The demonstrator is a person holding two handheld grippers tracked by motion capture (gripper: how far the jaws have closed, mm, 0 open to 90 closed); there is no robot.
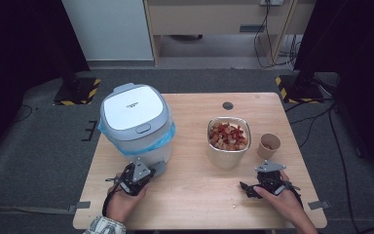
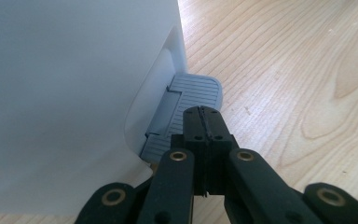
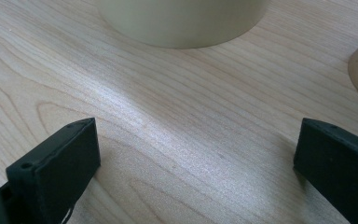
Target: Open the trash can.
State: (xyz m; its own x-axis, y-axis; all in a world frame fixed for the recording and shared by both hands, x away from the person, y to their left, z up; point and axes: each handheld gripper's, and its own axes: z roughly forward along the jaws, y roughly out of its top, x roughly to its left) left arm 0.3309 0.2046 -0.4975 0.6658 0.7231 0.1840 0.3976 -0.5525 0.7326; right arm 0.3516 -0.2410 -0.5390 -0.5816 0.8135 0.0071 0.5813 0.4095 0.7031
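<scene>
White bin (image 1: 135, 119) with blue liner (image 1: 165, 139), grey ribbed pedal (image 2: 193, 95), black left gripper (image 2: 204, 122), pale wood-grain table (image 1: 195, 190)

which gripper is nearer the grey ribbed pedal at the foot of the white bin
Left. The left gripper, jaws shut, sits right at the grey ribbed pedal of the white bin. The right gripper, jaws open, is across the table below the steel bowl.

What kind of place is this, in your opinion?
Probably a recording studio or lab, not a home: a light wooden table on grey carpet, yellow-black striped stand bases, and loose black cables.
</scene>
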